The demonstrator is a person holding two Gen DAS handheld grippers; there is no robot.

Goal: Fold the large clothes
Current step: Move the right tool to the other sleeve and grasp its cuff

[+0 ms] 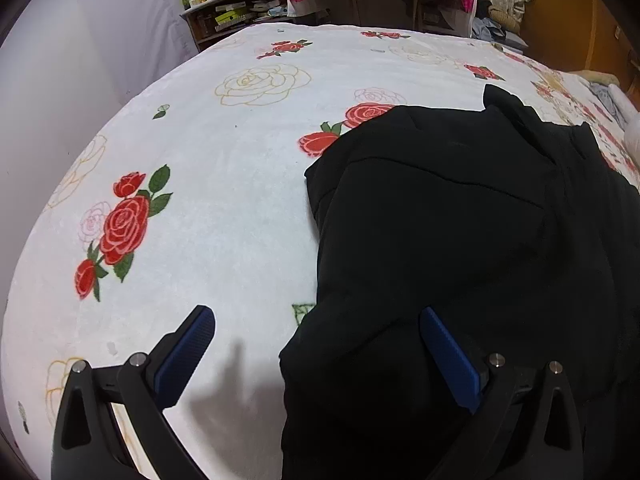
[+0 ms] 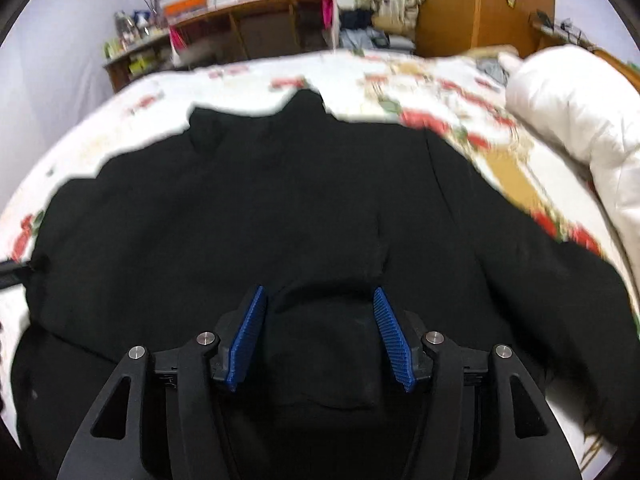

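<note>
A large black garment (image 1: 460,240) lies spread on a bed with a white rose-print blanket (image 1: 224,184). My left gripper (image 1: 316,316) is open wide above the garment's near left edge, one blue pad over the blanket and the other over the black cloth. In the right wrist view the black garment (image 2: 280,208) fills the middle. My right gripper (image 2: 320,300) is open, its blue pads on either side of a raised fold of the black cloth. The view is blurred.
A white rolled duvet (image 2: 576,108) lies at the right of the bed. A wooden desk (image 2: 256,28) and a cluttered shelf (image 1: 224,12) stand beyond the bed's far edge. A wooden wardrobe (image 2: 480,4) is at the back right.
</note>
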